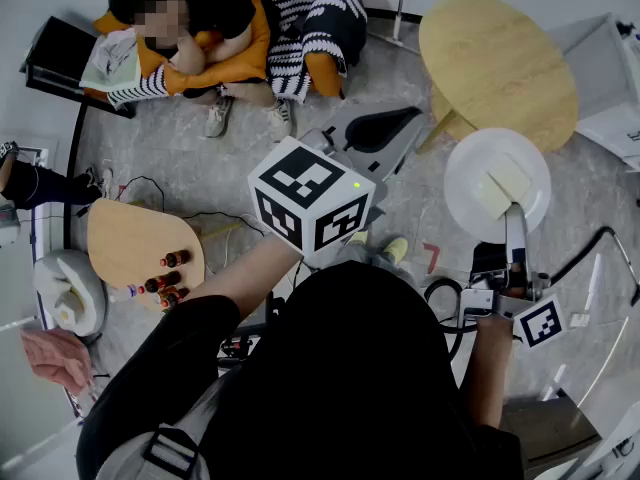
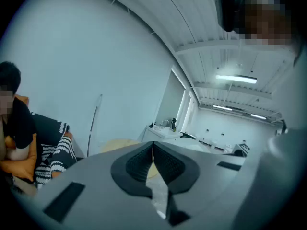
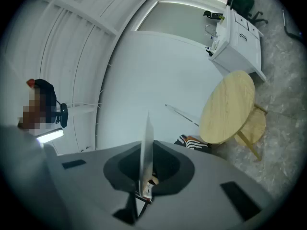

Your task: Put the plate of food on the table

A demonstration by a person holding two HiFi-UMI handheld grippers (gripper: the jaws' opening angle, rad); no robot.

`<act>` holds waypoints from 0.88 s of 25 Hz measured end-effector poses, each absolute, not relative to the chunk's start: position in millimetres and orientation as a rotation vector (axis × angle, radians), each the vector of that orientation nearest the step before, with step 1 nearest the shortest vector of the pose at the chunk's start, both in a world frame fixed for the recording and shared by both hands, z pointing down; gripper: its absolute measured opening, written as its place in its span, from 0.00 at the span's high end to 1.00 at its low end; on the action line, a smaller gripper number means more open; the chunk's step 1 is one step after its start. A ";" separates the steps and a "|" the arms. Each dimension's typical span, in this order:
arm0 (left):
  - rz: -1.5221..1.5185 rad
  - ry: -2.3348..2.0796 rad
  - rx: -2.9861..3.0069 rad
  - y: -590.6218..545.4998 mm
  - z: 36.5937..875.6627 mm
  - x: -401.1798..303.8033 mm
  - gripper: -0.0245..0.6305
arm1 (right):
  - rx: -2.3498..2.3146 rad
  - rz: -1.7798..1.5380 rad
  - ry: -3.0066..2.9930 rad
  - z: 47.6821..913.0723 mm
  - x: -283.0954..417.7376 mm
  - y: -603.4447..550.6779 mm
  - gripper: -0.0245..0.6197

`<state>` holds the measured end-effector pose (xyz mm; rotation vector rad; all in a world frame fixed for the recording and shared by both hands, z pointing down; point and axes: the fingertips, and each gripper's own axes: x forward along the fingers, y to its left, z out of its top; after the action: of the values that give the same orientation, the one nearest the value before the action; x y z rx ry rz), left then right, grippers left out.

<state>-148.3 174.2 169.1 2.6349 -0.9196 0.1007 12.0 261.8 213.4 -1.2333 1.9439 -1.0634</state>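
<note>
Food (image 1: 497, 188) may slide off if the plate (image 1: 462, 163) tips; our right gripper (image 1: 515, 216) pinches only its rim, just short of the table (image 1: 497, 58). Our left gripper (image 1: 405, 123) is closed, empty.

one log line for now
right gripper: shut on plate rim | left gripper: shut, empty | plate: food on it, not yet on round table

Head view: above the person, looking steeply down. Both gripper views: close behind own jaws, roughly level. Shared by all: round wooden table (image 1: 497, 68).
</note>
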 end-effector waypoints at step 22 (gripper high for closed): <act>0.072 -0.867 2.652 176.2 169.8 -165.8 0.94 | -1.212 -0.950 2.032 192.1 -19.2 258.9 0.92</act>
<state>-165.8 176.2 169.8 2.6516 -0.8665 0.0721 -19.2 258.9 192.1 -1.2119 2.0323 -0.9496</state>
